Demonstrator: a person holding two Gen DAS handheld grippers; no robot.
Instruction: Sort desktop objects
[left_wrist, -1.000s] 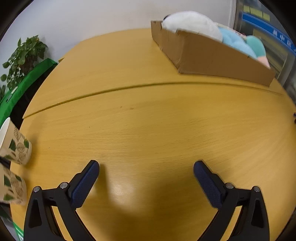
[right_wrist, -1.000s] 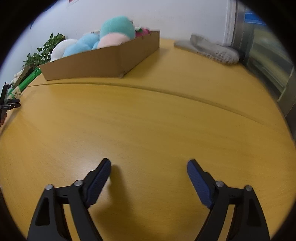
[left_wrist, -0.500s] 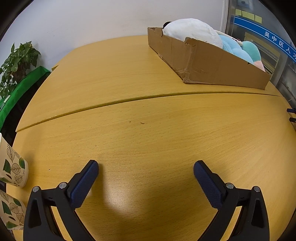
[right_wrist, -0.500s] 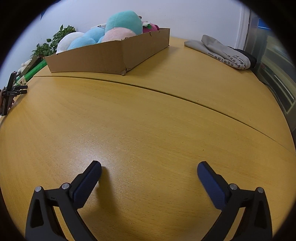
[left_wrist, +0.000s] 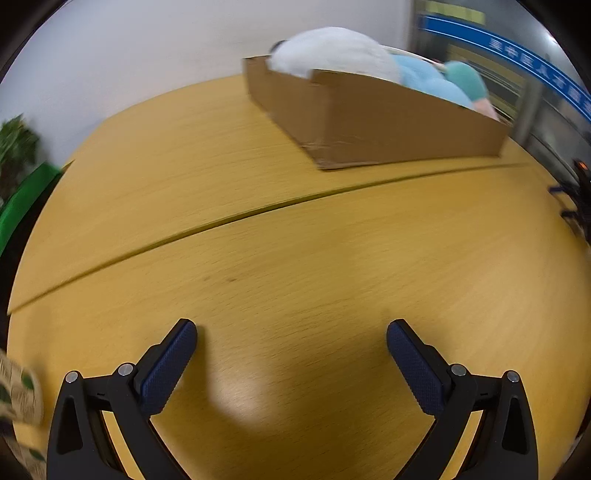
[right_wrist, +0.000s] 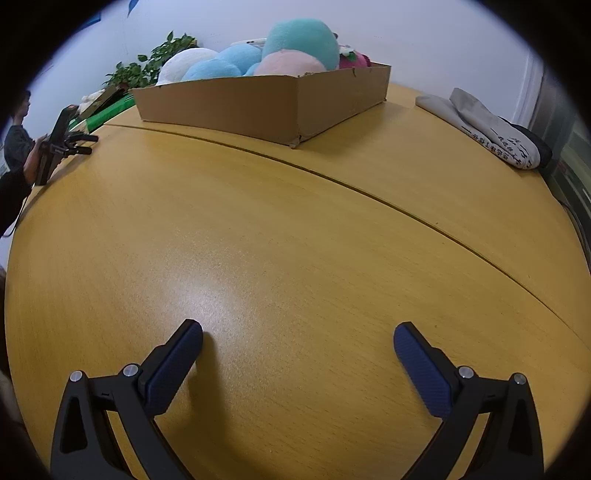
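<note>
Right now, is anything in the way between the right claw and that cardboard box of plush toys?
Nothing visible. Only bare wooden tabletop lies between the open right claw and the cardboard box. The grey cloth sits off to the right, clear of that path.

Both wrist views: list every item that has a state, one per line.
left gripper: open, empty.
right gripper: open, empty.
cardboard box: open-topped, heaped with plush toys.
paper cups: at table edge, blurred.
grey cloth: lying on the table.
</note>
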